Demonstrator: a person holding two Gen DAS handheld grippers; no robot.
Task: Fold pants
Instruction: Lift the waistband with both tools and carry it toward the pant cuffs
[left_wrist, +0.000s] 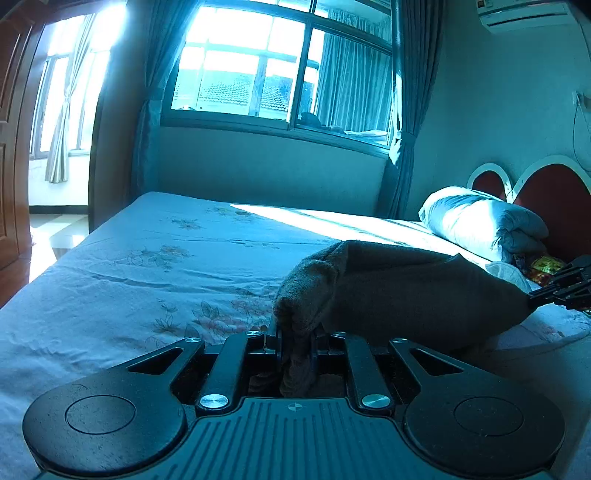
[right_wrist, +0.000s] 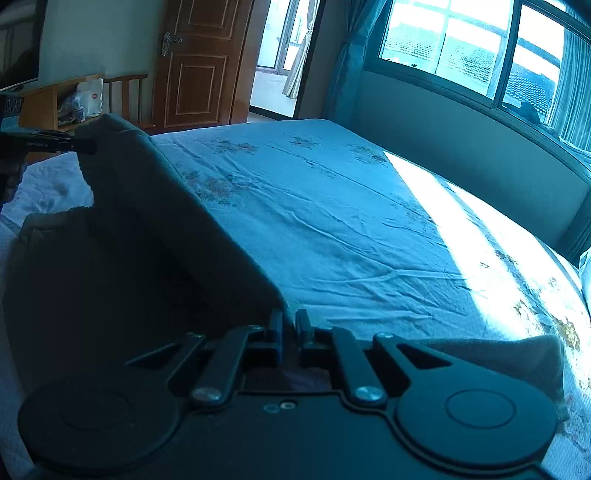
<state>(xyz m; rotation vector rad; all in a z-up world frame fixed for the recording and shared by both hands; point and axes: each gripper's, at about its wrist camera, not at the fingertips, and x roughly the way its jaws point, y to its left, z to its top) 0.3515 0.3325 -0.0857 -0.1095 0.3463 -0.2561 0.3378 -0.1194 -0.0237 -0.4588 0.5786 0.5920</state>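
Your left gripper's (left_wrist: 295, 341) fingers are clamped on one end of the grey pants (left_wrist: 399, 291), and your right gripper's (right_wrist: 290, 325) fingers pinch the other end. Those pants hang stretched between both, lifted over the floral bed sheet (right_wrist: 332, 206), near a pillow (left_wrist: 480, 221).

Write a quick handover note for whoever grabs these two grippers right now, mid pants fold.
Left gripper: shut on one end of the pants.
Right gripper: shut on the other end.
The pants hang lifted between them over the bed, lower part resting on the sheet.
Done: both ends picked up.
Left: probably carry the held edge over, lay it flat, release, smooth.
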